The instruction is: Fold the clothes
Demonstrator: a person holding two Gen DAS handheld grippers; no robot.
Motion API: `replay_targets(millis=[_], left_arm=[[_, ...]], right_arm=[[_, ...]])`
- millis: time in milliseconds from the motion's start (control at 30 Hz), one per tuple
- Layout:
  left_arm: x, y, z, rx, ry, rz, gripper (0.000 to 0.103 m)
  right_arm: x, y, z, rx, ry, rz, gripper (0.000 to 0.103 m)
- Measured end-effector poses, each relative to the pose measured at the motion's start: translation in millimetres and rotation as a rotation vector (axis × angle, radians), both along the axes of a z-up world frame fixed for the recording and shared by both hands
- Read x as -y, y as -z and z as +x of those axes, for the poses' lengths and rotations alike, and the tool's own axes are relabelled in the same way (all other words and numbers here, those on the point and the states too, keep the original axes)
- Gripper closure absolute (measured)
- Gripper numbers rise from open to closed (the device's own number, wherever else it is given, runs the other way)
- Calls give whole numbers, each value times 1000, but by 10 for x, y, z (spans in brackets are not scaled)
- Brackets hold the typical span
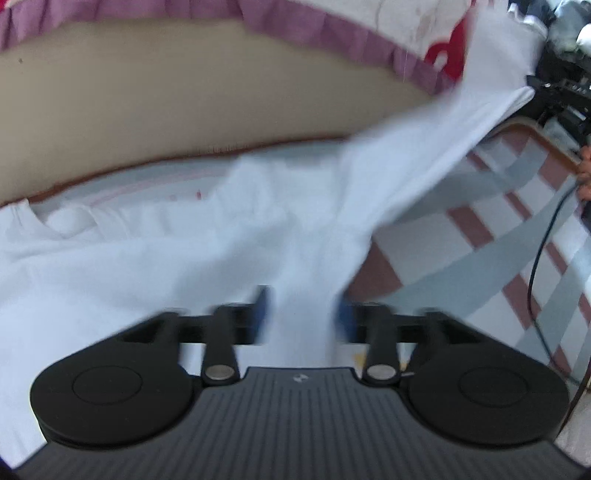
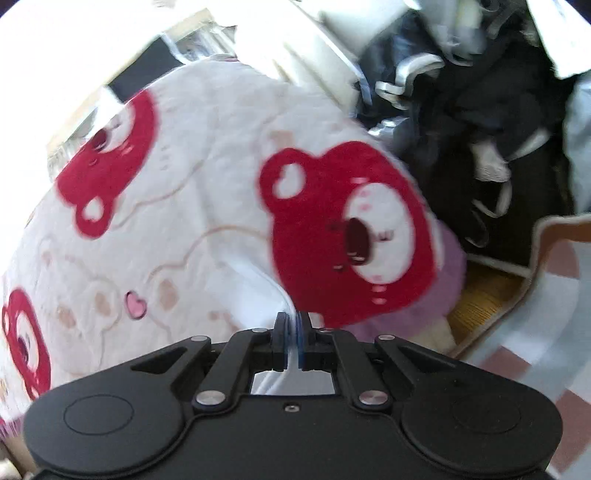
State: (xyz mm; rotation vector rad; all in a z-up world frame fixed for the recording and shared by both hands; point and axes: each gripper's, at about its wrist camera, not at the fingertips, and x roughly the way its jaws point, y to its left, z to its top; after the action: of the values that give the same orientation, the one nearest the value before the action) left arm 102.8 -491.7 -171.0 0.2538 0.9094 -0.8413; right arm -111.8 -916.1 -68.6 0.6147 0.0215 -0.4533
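A white garment (image 1: 147, 258) lies spread across a checked mat, blurred in the left wrist view. One part of it rises in a taut sheet toward the upper right (image 1: 491, 74). A bunched strip of it runs between the blue pads of my left gripper (image 1: 303, 314), whose jaws stand apart, so it is open around the cloth. In the right wrist view my right gripper (image 2: 293, 332) is shut on a thin white edge of the garment (image 2: 258, 284), held up in front of a bear-print blanket.
A white blanket with red bears (image 2: 184, 184) and a pink ruffle (image 1: 332, 33) covers a bed with a tan side (image 1: 147, 99). The checked mat (image 1: 461, 240) carries a black cable (image 1: 543, 258). Dark clothes (image 2: 498, 110) are piled at the right, beside bare wooden floor (image 2: 480, 302).
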Motion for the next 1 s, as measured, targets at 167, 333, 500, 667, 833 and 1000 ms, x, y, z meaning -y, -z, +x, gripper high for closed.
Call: replay_targets(millis=[167, 333, 500, 667, 833, 1000], left_arm=[[41, 133, -41, -33, 37, 121, 41], [-355, -75, 246, -90, -72, 6, 41], [-739, -335, 862, -62, -291, -49, 40], [-700, -173, 1480, -128, -358, -20, 41], [-490, 142, 1756, -125, -328, 116, 46], [-482, 285, 1815, -204, -339, 40, 44]], right_arm=[[352, 673, 141, -481, 207, 258, 95], [471, 780, 106, -510, 255, 329, 91], [212, 487, 282, -505, 217, 124, 70], [36, 499, 514, -473, 82, 70, 68], [-137, 606, 663, -457, -18, 97, 68], [-259, 666, 784, -511, -49, 58, 68]])
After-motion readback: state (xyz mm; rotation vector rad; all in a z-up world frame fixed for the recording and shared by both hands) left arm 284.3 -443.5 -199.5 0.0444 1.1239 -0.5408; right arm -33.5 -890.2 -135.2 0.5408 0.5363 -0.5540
